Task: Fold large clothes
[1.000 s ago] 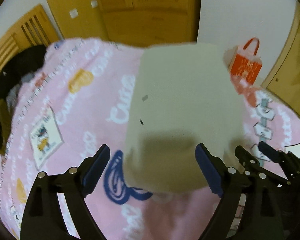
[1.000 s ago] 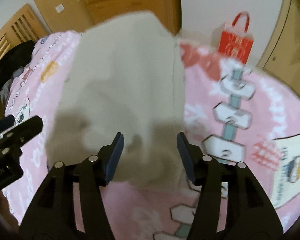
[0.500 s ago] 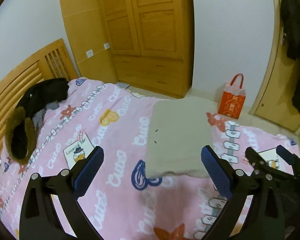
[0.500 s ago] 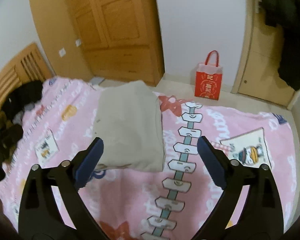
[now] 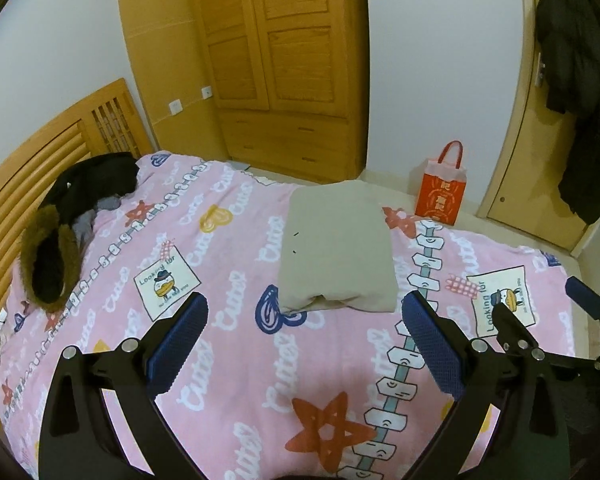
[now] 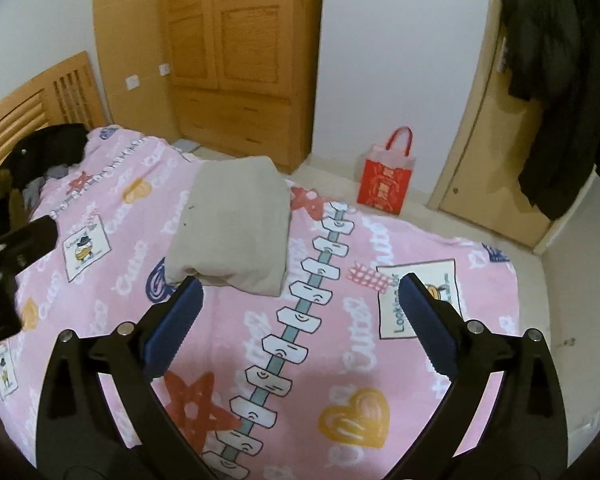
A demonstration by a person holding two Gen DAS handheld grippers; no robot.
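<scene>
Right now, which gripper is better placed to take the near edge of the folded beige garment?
Probably the left gripper: the folded beige garment sits almost centred between its open fingers. From the right gripper, also open, the folded beige garment lies off toward its left finger, so it would need a sideways shift.

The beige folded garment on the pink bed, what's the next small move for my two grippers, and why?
Probably none on it: the beige garment lies as a compact rectangle on the pink bedspread, and the left gripper and right gripper are open and clear of it. I'd turn toward the dark clothes pile by the headboard.
</scene>
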